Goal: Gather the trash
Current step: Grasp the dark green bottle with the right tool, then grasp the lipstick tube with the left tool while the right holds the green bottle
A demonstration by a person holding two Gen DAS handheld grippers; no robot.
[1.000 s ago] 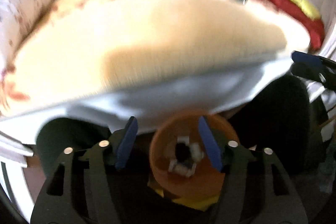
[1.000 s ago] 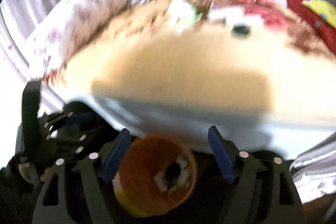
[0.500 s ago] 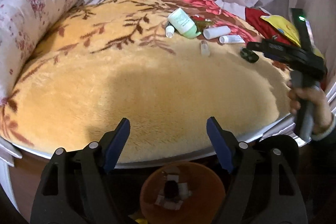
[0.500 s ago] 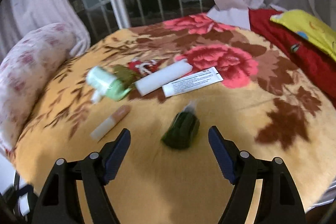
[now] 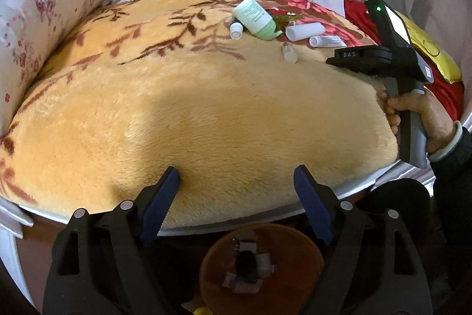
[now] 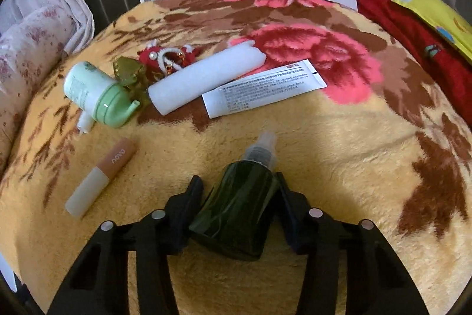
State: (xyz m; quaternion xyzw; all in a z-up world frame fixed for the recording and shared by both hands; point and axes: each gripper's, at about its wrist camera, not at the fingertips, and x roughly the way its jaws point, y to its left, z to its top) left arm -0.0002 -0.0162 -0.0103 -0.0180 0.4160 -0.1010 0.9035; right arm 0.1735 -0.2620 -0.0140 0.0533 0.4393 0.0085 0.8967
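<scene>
The right gripper (image 6: 238,191) closes its jaws on a dark green spray bottle (image 6: 236,214) lying on the blanket (image 6: 339,167), both fingers against the bottle's sides. Beyond it lie a lip balm (image 6: 100,174), a green-capped bottle (image 6: 97,93), a white tube (image 6: 206,78) and a flat tube (image 6: 265,87). The left gripper (image 5: 236,197) hangs wide apart and empty at the bed's near edge, above an orange bin (image 5: 261,267) holding what look like paper scraps, though they are too dim to name.
</scene>
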